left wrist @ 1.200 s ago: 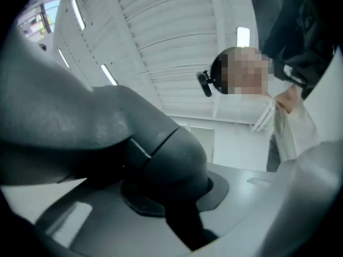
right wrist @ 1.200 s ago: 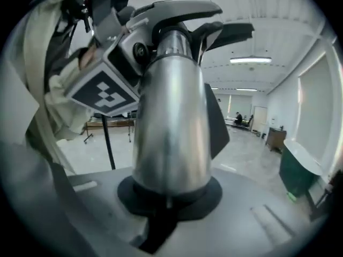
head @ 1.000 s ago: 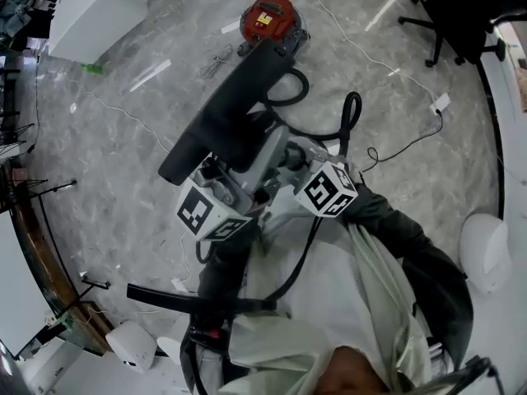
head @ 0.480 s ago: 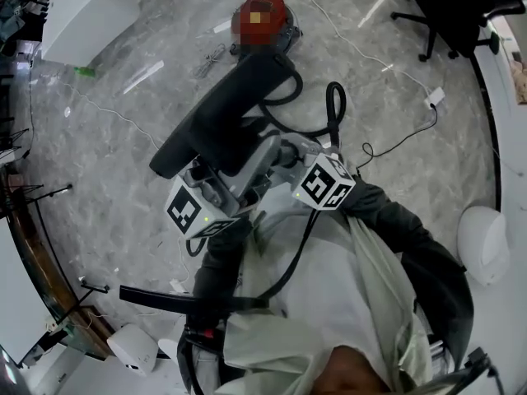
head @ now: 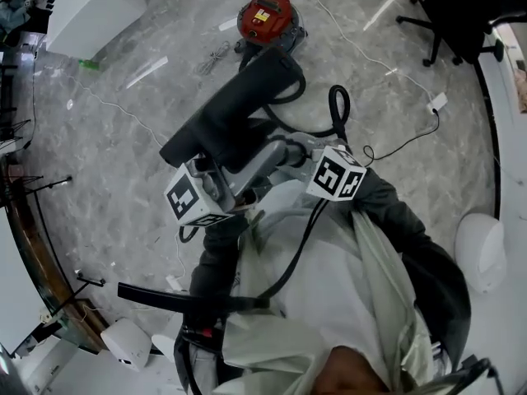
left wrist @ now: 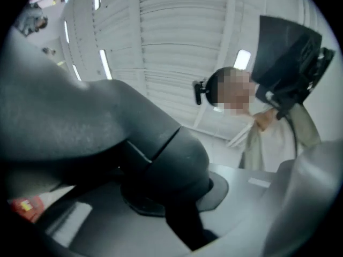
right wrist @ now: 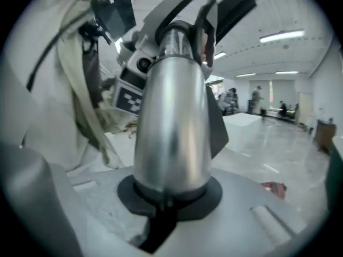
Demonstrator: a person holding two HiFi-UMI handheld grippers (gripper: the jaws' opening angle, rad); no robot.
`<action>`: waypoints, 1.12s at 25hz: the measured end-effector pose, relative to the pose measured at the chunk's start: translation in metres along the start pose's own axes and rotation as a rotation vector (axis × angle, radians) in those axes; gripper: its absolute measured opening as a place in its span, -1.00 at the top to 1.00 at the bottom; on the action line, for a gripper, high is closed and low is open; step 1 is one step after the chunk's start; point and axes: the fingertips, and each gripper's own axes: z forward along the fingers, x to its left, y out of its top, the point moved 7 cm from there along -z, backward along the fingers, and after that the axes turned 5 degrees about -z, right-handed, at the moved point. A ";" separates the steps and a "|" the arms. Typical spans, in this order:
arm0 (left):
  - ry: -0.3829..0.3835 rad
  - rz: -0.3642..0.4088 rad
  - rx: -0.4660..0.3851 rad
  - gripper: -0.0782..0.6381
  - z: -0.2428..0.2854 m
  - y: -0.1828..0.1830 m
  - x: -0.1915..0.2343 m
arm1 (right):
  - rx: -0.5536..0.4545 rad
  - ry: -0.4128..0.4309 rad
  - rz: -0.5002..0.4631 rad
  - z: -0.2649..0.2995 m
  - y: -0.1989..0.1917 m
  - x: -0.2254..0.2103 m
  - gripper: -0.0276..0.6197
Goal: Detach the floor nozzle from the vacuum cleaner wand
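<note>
In the head view the long black floor nozzle (head: 235, 105) is held up over the floor, its neck joined to the silver wand (head: 265, 159). My left gripper (head: 230, 171) comes from the lower left and is shut on the nozzle's dark neck (left wrist: 171, 159), which fills the left gripper view between my left gripper (left wrist: 177, 218) jaws. My right gripper (head: 292, 151) comes from the right and is shut on the wand. In the right gripper view the shiny wand (right wrist: 171, 122) stands clamped in my right gripper (right wrist: 166, 208), with the left gripper at its far end.
The red vacuum body (head: 268, 15) sits on the marble floor beyond the nozzle, with a black hose (head: 333, 109) looping back to the wand. White cables (head: 387, 68) trail over the floor. An office chair (head: 461, 11) is at the top right, a white cabinet (head: 86, 6) at the top left.
Both grippers have turned a little together with the nozzle and the wand, and their marker cubes stand slightly further apart. Both grips are unchanged.
</note>
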 end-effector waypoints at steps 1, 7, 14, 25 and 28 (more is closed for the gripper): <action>-0.110 0.002 0.002 0.58 -0.001 -0.001 -0.006 | -0.018 0.090 -0.017 -0.002 0.001 0.002 0.79; -0.033 0.106 -0.040 0.57 0.007 0.003 -0.009 | -0.026 -0.154 -0.005 -0.004 0.003 -0.005 0.79; 0.318 0.251 -0.190 0.57 0.006 0.024 -0.007 | 0.001 -0.545 0.076 -0.004 0.007 -0.010 0.79; 0.359 0.255 0.046 0.58 -0.050 0.013 0.008 | -0.121 -0.439 0.052 -0.046 -0.013 -0.018 0.78; 0.421 0.190 0.064 0.58 -0.065 -0.004 0.016 | -0.128 -0.483 0.083 -0.055 -0.011 -0.027 0.78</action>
